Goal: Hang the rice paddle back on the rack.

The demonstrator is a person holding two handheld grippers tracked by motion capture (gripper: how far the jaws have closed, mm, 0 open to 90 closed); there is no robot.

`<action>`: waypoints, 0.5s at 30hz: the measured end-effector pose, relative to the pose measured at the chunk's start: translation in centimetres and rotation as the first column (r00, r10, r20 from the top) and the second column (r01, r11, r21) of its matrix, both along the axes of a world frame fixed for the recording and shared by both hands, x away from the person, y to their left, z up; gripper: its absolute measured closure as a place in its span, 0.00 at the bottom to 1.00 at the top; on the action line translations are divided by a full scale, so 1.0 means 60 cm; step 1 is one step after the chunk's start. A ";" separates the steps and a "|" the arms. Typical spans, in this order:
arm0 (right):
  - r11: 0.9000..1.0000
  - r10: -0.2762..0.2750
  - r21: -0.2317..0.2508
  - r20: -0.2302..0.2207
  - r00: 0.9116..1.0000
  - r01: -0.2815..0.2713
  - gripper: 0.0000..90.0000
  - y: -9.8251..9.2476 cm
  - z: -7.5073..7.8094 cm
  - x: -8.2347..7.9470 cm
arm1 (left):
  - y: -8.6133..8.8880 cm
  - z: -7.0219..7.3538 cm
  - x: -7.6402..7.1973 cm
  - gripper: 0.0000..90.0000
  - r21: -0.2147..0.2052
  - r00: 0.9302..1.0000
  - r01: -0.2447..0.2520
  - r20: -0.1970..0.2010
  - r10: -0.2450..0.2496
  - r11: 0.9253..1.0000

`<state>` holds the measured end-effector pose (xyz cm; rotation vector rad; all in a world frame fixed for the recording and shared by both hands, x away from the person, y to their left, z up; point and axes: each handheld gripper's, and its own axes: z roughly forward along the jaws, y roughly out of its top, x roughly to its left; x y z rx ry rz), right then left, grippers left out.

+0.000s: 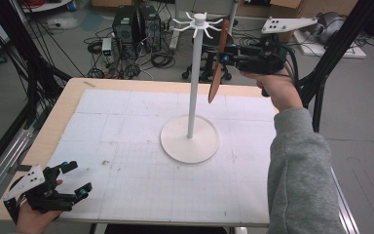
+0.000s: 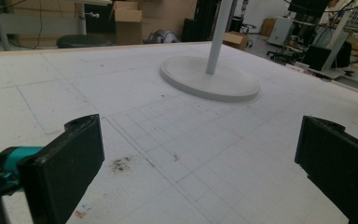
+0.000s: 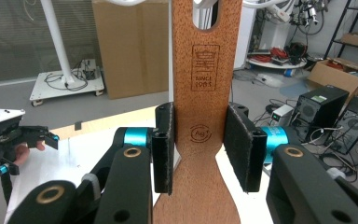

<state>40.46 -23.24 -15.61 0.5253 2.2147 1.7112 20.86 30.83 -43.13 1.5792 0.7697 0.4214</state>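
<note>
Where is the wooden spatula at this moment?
In the high view the wooden spatula is raised at the upper right, clamped by the right gripper, beside the top pegs of the white stand, well above the table.

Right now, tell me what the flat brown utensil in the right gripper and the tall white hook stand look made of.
Flat brown utensil: wood, apparently; matte, fine grain, burnt-in stamps, clamped by the right gripper. Tall white hook stand: smooth, uniformly white pole and round base, likely painted metal or plastic; the pictures can't tell which.

Right gripper clamps wooden spatula handle (stamped "SINCE 1983").
</note>
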 end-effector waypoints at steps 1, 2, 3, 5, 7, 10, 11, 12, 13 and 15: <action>1.000 -0.001 0.002 0.002 1.000 0.001 0.71 0.001 0.000 0.001 | 0.000 0.000 0.000 0.02 0.002 1.000 0.000 -0.001 0.000 1.000; 1.000 -0.003 0.002 -0.002 1.000 0.003 0.71 0.002 -0.001 0.001 | 0.000 0.000 0.000 0.02 0.004 1.000 0.000 -0.001 0.000 1.000; 1.000 -0.001 0.001 -0.002 1.000 0.001 0.71 0.004 -0.001 0.002 | 0.000 0.000 0.000 0.02 0.003 1.000 -0.001 -0.001 0.001 1.000; 1.000 -0.001 0.002 -0.002 1.000 0.001 0.71 0.007 -0.002 0.003 | 0.000 0.000 0.000 0.02 0.002 1.000 0.000 0.002 0.000 1.000; 1.000 -0.003 -0.003 -0.002 1.000 0.003 0.71 0.009 -0.003 0.004 | 0.000 0.000 0.000 0.02 0.001 1.000 -0.001 0.000 0.001 1.000; 1.000 0.000 -0.004 -0.005 1.000 0.000 0.71 0.009 -0.004 0.006 | 0.002 0.000 0.000 0.02 0.003 1.000 -0.003 0.000 0.003 1.000; 1.000 -0.001 -0.004 -0.010 1.000 0.001 0.71 0.009 -0.005 0.006 | 0.002 -0.001 0.000 0.02 0.003 1.000 -0.004 -0.001 0.004 1.000; 1.000 0.000 -0.008 -0.010 1.000 0.000 0.71 0.010 -0.006 0.007 | 0.002 -0.001 0.000 0.02 0.004 1.000 -0.006 -0.001 0.006 1.000; 1.000 0.001 -0.010 -0.012 1.000 -0.001 0.71 0.010 -0.006 0.007 | 0.002 -0.001 0.000 0.02 0.005 1.000 -0.006 -0.001 0.006 1.000; 1.000 0.001 -0.016 -0.018 1.000 -0.002 0.71 0.011 -0.008 0.008 | 0.002 0.000 0.000 0.02 0.006 1.000 -0.006 0.000 0.006 1.000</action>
